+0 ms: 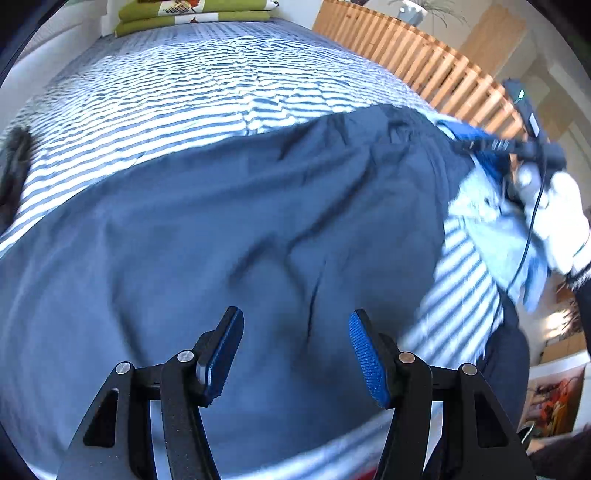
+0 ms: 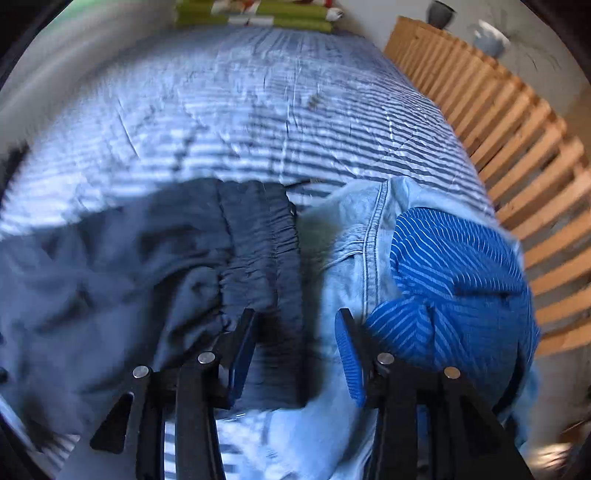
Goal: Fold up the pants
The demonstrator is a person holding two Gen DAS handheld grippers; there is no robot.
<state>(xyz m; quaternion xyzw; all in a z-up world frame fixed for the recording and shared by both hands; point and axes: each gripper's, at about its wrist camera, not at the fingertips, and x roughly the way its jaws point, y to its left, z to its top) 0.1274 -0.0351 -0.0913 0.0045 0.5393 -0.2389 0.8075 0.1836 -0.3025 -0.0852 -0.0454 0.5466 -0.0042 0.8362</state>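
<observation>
Dark navy pants (image 1: 221, 229) lie spread across a striped bed cover (image 1: 166, 96). My left gripper (image 1: 295, 350) hovers open just above the pants' cloth, nothing between its blue pads. In the right wrist view the pants' elastic waistband (image 2: 258, 251) runs toward me, gathered and wrinkled. My right gripper (image 2: 295, 350) stands open over the waistband's near end, its left finger over navy cloth, its right finger over light denim. In the left wrist view the right gripper (image 1: 480, 144) appears at the far right, held by a white-gloved hand (image 1: 554, 221).
Light blue jeans (image 2: 354, 258) and a bright blue striped garment (image 2: 454, 288) lie piled right of the pants. A wooden slatted frame (image 2: 517, 155) borders the bed's right side. Green folded cushions (image 1: 192, 14) sit at the far end. A dark item (image 1: 14, 162) lies at the left edge.
</observation>
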